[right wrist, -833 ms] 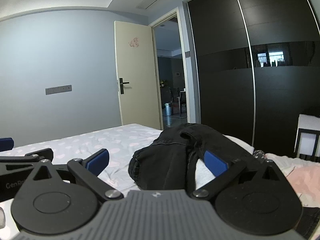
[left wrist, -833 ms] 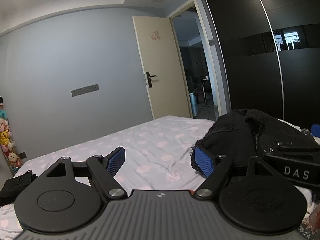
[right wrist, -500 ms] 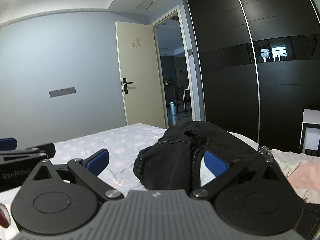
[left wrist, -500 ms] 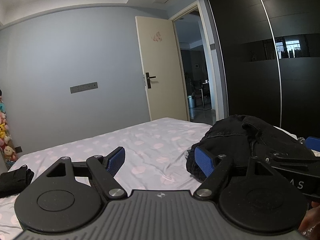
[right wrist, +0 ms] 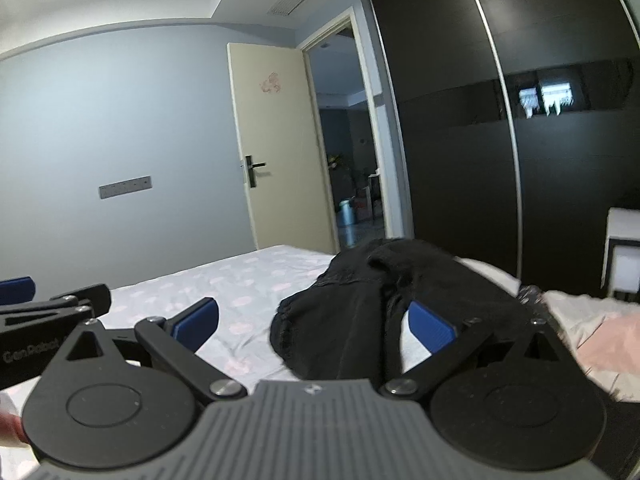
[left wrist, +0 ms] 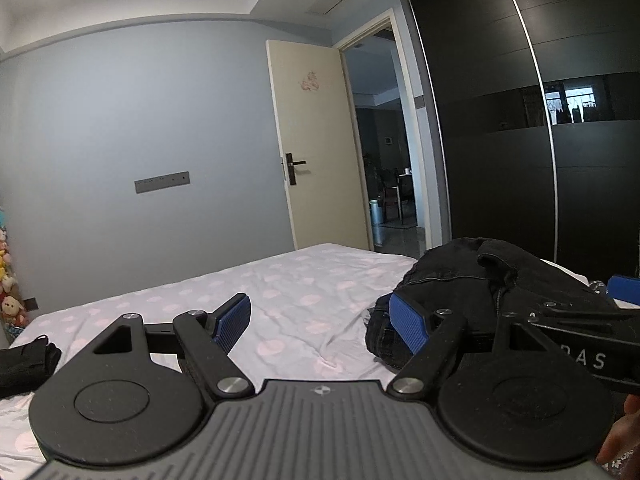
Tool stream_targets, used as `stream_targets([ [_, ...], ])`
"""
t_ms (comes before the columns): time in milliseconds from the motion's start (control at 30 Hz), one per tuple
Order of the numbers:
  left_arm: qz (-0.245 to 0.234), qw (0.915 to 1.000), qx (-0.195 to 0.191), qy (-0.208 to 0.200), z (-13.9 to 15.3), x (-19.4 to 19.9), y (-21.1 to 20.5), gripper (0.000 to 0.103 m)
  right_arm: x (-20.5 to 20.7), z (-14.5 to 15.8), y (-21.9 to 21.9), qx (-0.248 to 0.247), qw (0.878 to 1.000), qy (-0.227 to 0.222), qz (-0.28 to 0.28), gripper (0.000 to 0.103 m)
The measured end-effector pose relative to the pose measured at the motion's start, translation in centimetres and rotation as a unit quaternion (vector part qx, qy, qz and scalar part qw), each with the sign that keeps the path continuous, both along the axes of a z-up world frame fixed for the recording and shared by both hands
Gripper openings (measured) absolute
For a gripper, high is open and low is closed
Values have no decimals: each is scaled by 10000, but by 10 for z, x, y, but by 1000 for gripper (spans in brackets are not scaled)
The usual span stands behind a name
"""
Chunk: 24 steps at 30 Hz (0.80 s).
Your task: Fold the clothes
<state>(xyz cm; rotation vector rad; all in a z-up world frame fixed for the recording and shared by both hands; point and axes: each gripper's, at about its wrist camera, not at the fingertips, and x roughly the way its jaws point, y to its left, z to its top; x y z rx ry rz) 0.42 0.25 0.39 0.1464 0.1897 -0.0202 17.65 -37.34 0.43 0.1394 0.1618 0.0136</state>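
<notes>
Left wrist view
Left gripper (left wrist: 322, 326): its jaws stand wide apart with nothing between the blue pads but bare bedsheet; it points across the bed, tipped slightly down.
Black garment (left wrist: 476, 288): a crumpled dark heap, denim-like at its seams, lying on the bed at about 2 o'clock from the gripper; the right-hand pad (left wrist: 408, 326) overlaps its near edge in the picture, and contact cannot be told.
Bed (left wrist: 304, 292): covered with a pale sheet dotted pink, creased in front of the gripper.
Right gripper (left wrist: 580, 336): enters at 3 o'clock, its black linkage lying over the garment's right part, one blue pad showing at the frame edge.
Small dark item (left wrist: 24, 364): at 9 o'clock on the sheet's edge, too dim to name.
Room: a cream door (left wrist: 316, 144) stands open at 12 o'clock, a black sliding wardrobe (left wrist: 540, 120) fills the right, and plush toys (left wrist: 10, 280) are stacked at the far left edge.

Right wrist view
Right gripper (right wrist: 314, 322): its jaws are spread to their full width; the garment lies in the gap beyond the pads, unpinched.
Black garment (right wrist: 360, 300): heaped at 12 to 1 o'clock, just ahead of the pads, somewhat blurred.
Left gripper (right wrist: 48, 304): comes in at 9 o'clock, beside the right one.
Pale pink cloth (right wrist: 592, 328): lies at 3 o'clock on the bed, just beside the black heap.
</notes>
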Motion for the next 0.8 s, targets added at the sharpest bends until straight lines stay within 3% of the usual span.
stream_targets([
  [433,-141,9987,-72,493,-5,16,0,90,-2,3,-3,-115,9999,40,41,102],
  [800,-130,9980,-92,616,-5,20,1,90,-1,6,-3,-156,9998,102,110,102],
])
